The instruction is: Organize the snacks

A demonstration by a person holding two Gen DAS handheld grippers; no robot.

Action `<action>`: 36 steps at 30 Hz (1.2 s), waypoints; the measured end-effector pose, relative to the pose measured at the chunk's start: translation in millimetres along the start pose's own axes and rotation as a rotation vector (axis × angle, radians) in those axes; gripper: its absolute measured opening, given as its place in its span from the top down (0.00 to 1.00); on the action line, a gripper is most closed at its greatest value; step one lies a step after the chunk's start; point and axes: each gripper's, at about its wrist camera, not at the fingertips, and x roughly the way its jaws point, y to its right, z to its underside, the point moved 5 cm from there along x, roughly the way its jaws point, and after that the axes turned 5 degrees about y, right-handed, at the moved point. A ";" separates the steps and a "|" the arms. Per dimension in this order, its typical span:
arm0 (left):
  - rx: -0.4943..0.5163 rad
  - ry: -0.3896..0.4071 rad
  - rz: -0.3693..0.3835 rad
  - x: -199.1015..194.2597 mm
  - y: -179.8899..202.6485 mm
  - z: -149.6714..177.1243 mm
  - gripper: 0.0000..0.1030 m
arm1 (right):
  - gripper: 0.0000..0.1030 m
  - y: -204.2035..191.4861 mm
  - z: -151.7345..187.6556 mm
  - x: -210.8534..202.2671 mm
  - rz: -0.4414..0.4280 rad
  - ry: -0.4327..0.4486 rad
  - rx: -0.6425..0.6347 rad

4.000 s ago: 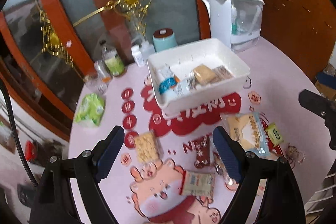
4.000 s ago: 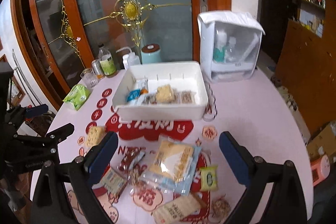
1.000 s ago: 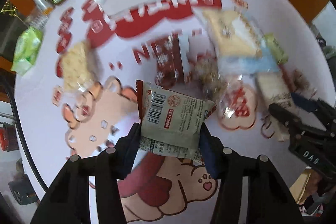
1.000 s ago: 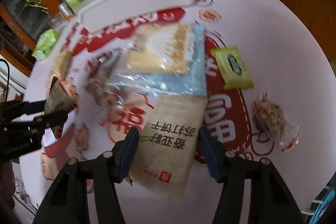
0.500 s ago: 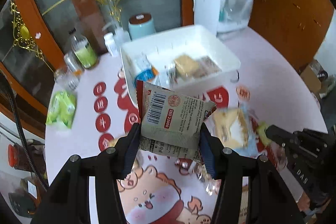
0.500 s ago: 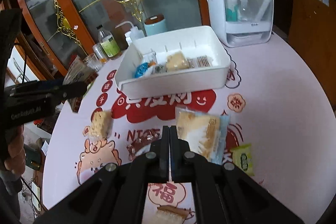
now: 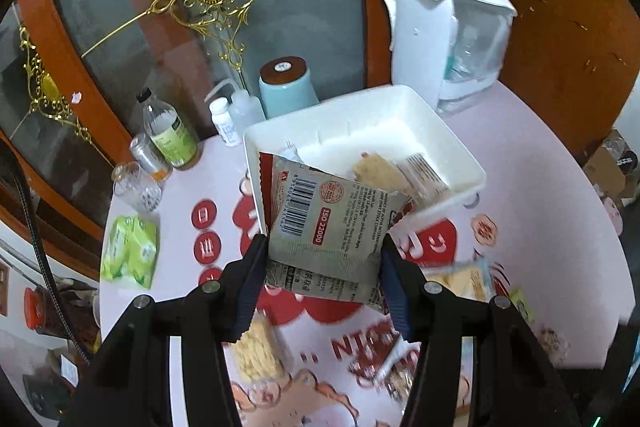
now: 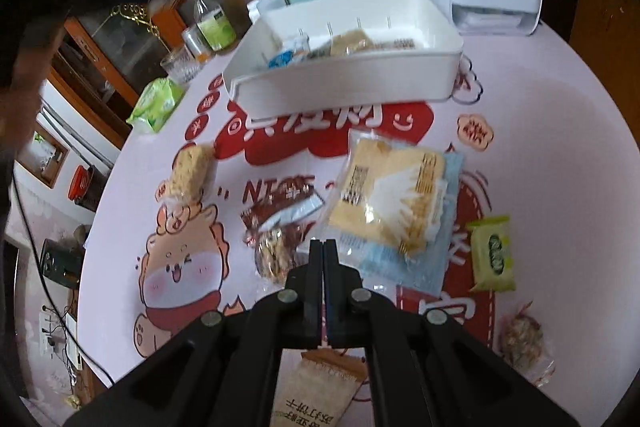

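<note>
The left gripper (image 7: 324, 259) clamps a grey snack packet (image 7: 332, 223) by its lower edge, in the air near the white bin's (image 7: 468, 163) front rim; it could slip or catch there. The right gripper (image 8: 323, 247) is clenched on nothing above the table (image 8: 560, 115), where seven packets lie loose: rice bar (image 8: 190, 171), brown wrapper (image 8: 280, 203), cracker bag (image 8: 392, 203), green sachet (image 8: 492, 251).

I see grey snack packet (image 7: 332, 223), barcode and red ISO 22000 label facing me, pinched upright in left gripper (image 7: 324, 267), raised just in front of white bin (image 7: 460, 147). Bin holds a few snacks. In front of bin on table: large yellow-and-blue cracker pack (image 8: 394, 207), small green packet (image 8: 492, 247) to its right, brown wrapper (image 8: 284, 203) to its left, pale rice-cracker bar (image 8: 192, 171) further left.
</note>
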 end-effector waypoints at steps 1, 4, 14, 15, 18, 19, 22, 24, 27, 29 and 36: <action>0.000 -0.002 -0.010 6.8 -0.9 -6.6 0.49 | 1.00 0.1 1.0 2.5 -0.005 -0.006 0.002; -0.013 -0.015 -0.027 30.2 -4.5 -25.4 0.49 | 1.00 -0.8 1.3 8.7 -0.019 -0.015 0.001; -0.008 -0.030 -0.110 97.4 -13.3 -58.7 0.24 | 0.99 -10.8 -5.9 33.1 -0.054 -0.039 -0.022; -0.010 -0.030 -0.107 101.9 -14.2 -60.2 0.20 | 0.98 -11.8 -6.2 36.7 -0.060 -0.046 -0.025; -0.018 -0.042 -0.112 113.5 -18.6 -61.4 0.17 | 0.83 -14.0 -6.6 43.8 -0.075 -0.059 -0.038; -0.025 -0.055 -0.110 117.4 -20.3 -60.3 0.17 | 0.78 -15.3 -7.0 46.1 -0.075 -0.057 -0.046; -0.053 -0.083 -0.094 123.9 -25.2 -53.2 0.17 | 0.65 -18.2 -8.5 49.9 -0.074 -0.046 -0.062; -0.060 -0.090 -0.089 123.8 -29.5 -45.9 0.17 | 0.65 -19.6 -9.4 53.1 -0.074 -0.052 -0.071; -0.072 -0.099 -0.081 118.5 -36.7 -32.4 0.17 | 0.65 -20.6 -9.4 57.3 -0.072 -0.061 -0.083; -0.084 -0.107 -0.073 113.4 -43.7 -22.4 0.16 | 0.65 -20.7 -9.5 58.8 -0.072 -0.063 -0.089; -0.127 -0.117 -0.064 77.9 -73.5 17.8 0.16 | 0.65 -24.9 -11.6 51.8 -0.067 -0.042 -0.102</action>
